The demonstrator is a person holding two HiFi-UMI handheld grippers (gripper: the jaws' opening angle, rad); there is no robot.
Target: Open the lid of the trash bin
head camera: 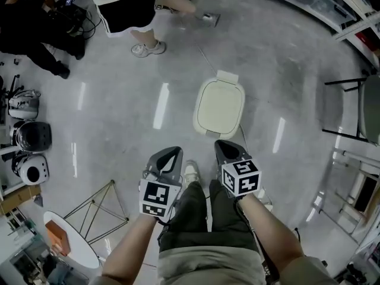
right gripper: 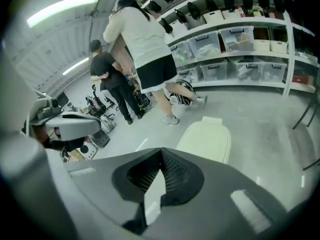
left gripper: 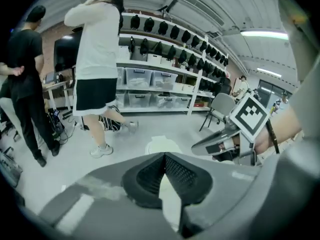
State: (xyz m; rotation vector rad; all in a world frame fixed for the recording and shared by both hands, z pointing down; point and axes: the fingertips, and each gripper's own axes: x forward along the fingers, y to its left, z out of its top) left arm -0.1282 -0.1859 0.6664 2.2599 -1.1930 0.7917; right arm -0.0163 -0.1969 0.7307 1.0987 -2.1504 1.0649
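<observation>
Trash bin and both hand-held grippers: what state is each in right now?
Trash bin lid: closed, lying flat.
Left hand-held gripper: shut, empty, not touching the lid.
Right hand-held gripper: shut, empty, not touching the lid.

Cream trash bin lid ahead of dark grey jaws; left gripper and right gripper carry black-and-white square markers.
</observation>
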